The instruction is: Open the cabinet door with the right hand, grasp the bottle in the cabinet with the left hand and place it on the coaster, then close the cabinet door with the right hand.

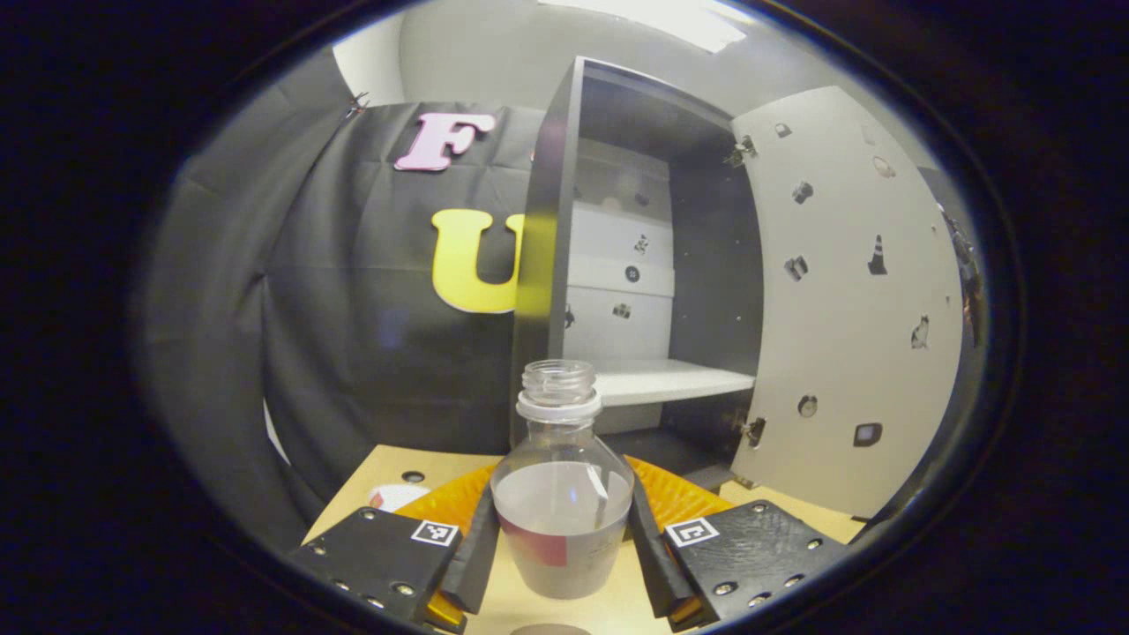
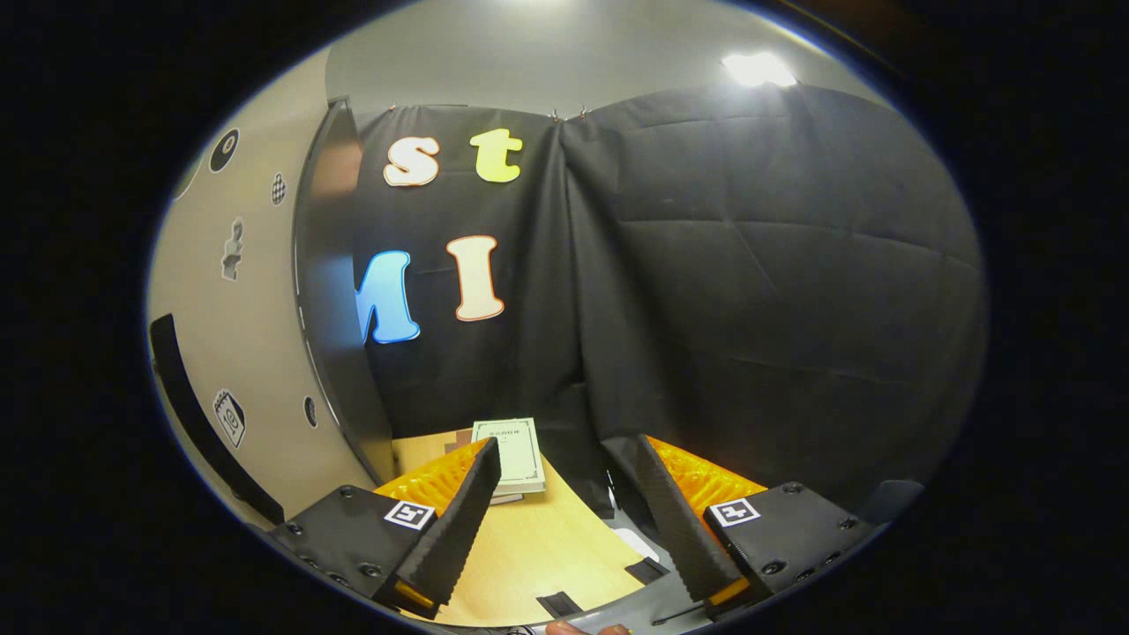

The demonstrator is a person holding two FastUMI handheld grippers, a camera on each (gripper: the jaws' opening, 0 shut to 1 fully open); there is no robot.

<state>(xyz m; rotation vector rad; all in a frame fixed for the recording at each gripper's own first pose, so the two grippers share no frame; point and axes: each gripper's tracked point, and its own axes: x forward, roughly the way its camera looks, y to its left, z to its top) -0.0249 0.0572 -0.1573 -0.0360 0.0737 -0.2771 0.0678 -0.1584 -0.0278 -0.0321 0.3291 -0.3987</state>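
My left gripper [image 1: 562,529] has its fingers [image 1: 476,538] pinching the bottle [image 1: 562,511] by its wide lower body, one on each flank, which keeps the open neck upright so the liquid inside stays level. The bottle is out of the cabinet [image 1: 617,265], low above the table [image 1: 564,608] in front of it. A dark round edge at the very bottom of the left gripper view may be the coaster [image 1: 549,629]; I judge that is where I need to lower the bottle, though I cannot tell for certain. The cabinet door [image 1: 847,300] stands swung wide, clearing the path out from the shelf [image 1: 661,381]. My right gripper [image 2: 564,520] waits with its fingers spread and holding nothing, just beside the door [image 2: 220,335], handy for closing it afterwards.
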